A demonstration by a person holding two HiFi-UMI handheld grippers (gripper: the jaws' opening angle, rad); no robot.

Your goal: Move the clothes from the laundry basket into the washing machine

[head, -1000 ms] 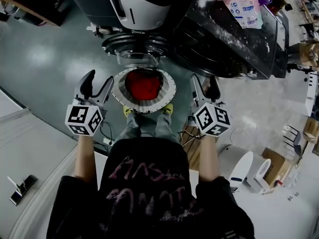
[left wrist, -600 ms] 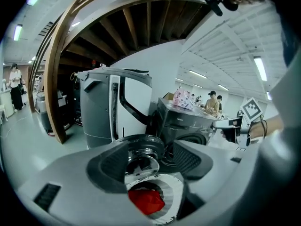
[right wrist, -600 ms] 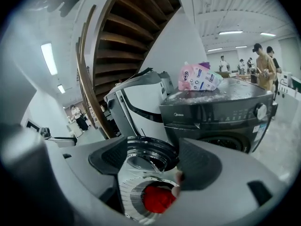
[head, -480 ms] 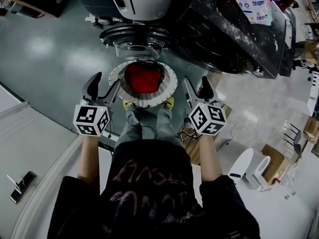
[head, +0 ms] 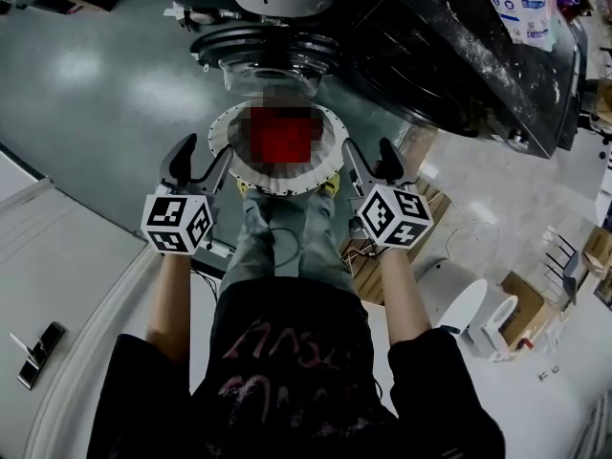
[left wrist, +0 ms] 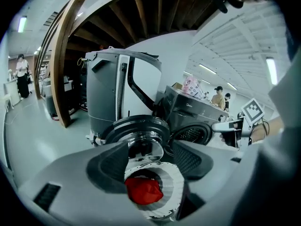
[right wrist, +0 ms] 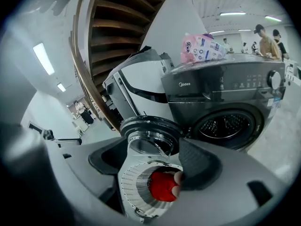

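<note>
The person stands over a round white laundry basket that sits on the grey floor just ahead of their shoes. The clothes, a bright red bundle, lie in the middle of the basket, well below its ribbed rim.

The left tongs hang at the basket's left side and the right tongs at its right side, each angled down and forward. Both stand wide, with nothing between their pads. In each gripper view the basket and the red bundle show through the gap, further off than the pads. The inner finger of each pair is just beside the rim; I cannot tell whether either one touches it.

Beyond the basket stands the dark front-loading washing machine. Its round glass door is swung open and hangs over the far edge of the basket, and the drum opening shows bare perforated metal. A pink detergent bag lies on top of the machine. To the left of the washer rises a tall grey and white unit.

In the right gripper view, two people stand far behind the machine
</note>
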